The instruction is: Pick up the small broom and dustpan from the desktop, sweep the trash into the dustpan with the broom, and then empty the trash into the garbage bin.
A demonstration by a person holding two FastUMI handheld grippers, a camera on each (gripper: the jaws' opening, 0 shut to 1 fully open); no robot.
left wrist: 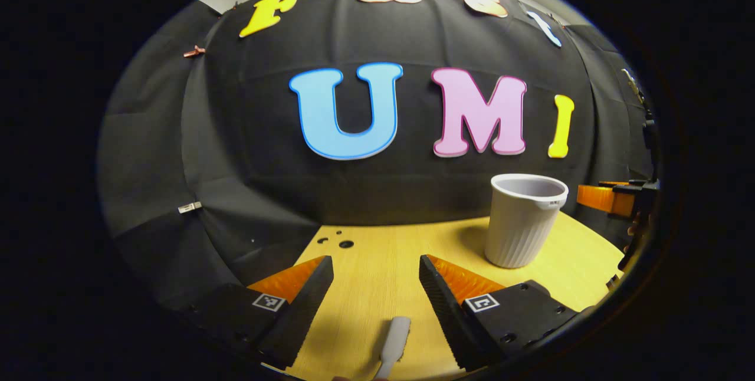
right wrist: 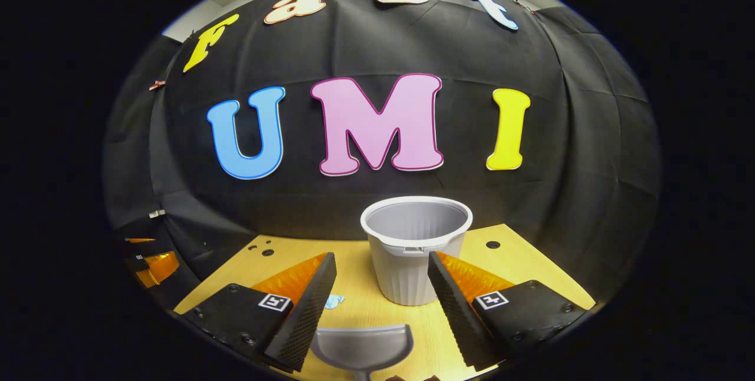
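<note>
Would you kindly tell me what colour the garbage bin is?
The garbage bin is light grey with vertical ribs on its lower wall, clearest in the right gripper view.

— How is the left gripper (left wrist: 376, 272) sitting in the left gripper view?

— It is hovering with its two fingers (left wrist: 309, 298) spread wide apart, pointing forward and slightly downward, and nothing is lying pressed between them.

— And the right gripper (right wrist: 381, 272) in the right gripper view?

— It is doing much the same: its fingers (right wrist: 454, 304) are standing well apart, angling forward, and they are gripping nothing.

— Is either one showing up in the other's camera?

— Yes. At the far right edge of the left gripper view the right gripper is appearing sideways; at the far left edge of the right gripper view a bit of the left gripper is peeking in.
</note>
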